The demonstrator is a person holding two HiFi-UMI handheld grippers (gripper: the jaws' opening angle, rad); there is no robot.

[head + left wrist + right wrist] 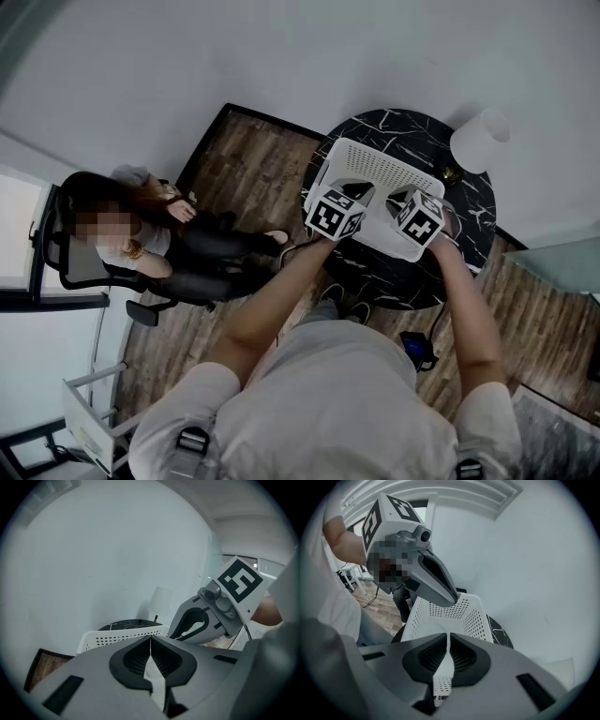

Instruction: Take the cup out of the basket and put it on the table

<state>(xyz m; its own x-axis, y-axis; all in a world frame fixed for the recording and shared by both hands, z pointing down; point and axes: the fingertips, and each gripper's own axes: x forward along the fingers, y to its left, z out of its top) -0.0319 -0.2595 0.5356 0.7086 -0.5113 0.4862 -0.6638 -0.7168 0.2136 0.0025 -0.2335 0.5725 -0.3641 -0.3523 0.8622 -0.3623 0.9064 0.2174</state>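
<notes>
A white perforated basket point(377, 157) stands on a round black marble table point(398, 279). Both grippers hover side by side just over its near half. My left gripper point(352, 194) is shut with nothing between its jaws; its own view looks over the basket's wall point(123, 638) toward the right gripper point(194, 623). My right gripper point(401, 199) is shut as well and empty, pointing into the basket point(457, 613) with the left gripper point(451, 598) above. A pale rounded shape point(425, 631) lies inside the basket; I cannot tell whether it is the cup.
A white lamp point(480, 139) stands at the table's far right edge, close to the wall. A person sits on an office chair point(70, 267) to the left, legs stretched toward the table. Cables and a small dark device point(417, 347) lie on the wooden floor.
</notes>
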